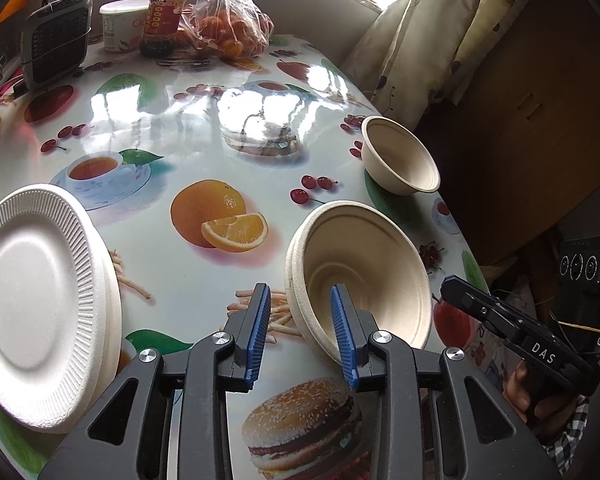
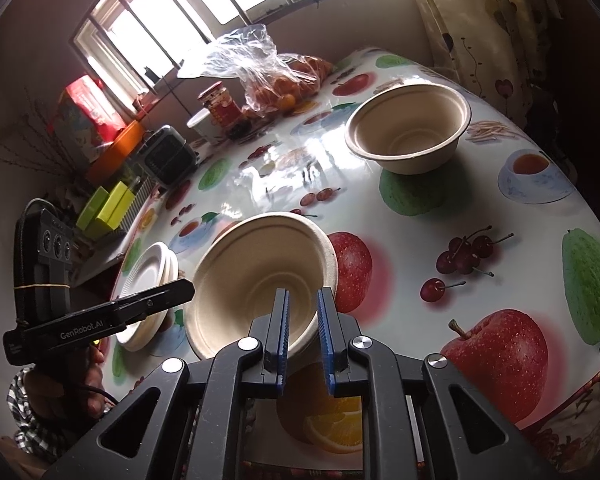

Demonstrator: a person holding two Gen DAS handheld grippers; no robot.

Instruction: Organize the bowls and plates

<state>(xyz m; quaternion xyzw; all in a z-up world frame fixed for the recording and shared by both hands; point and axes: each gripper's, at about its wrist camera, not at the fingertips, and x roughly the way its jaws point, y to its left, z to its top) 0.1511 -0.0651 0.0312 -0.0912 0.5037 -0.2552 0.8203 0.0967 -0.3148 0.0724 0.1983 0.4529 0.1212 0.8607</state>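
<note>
A stack of beige paper bowls (image 1: 360, 268) is tilted up on its side near the table's front edge. My left gripper (image 1: 300, 300) is open, its jaws straddling the stack's near rim. My right gripper (image 2: 302, 300) also straddles the stack's rim (image 2: 260, 276), jaws narrowly apart; I cannot tell if the pads touch it. A single beige bowl (image 1: 400, 156) stands upright farther back, also in the right wrist view (image 2: 408, 128). A stack of white ribbed paper plates (image 1: 40, 300) lies at the left (image 2: 148, 292).
The table (image 1: 188, 276) has a glossy fruit-print cloth. At its far end are a bag of oranges (image 1: 228, 28), a red jar (image 1: 166, 16), a white tub (image 1: 120, 24) and a black device (image 1: 56, 40). A curtain (image 1: 440, 32) hangs to the right.
</note>
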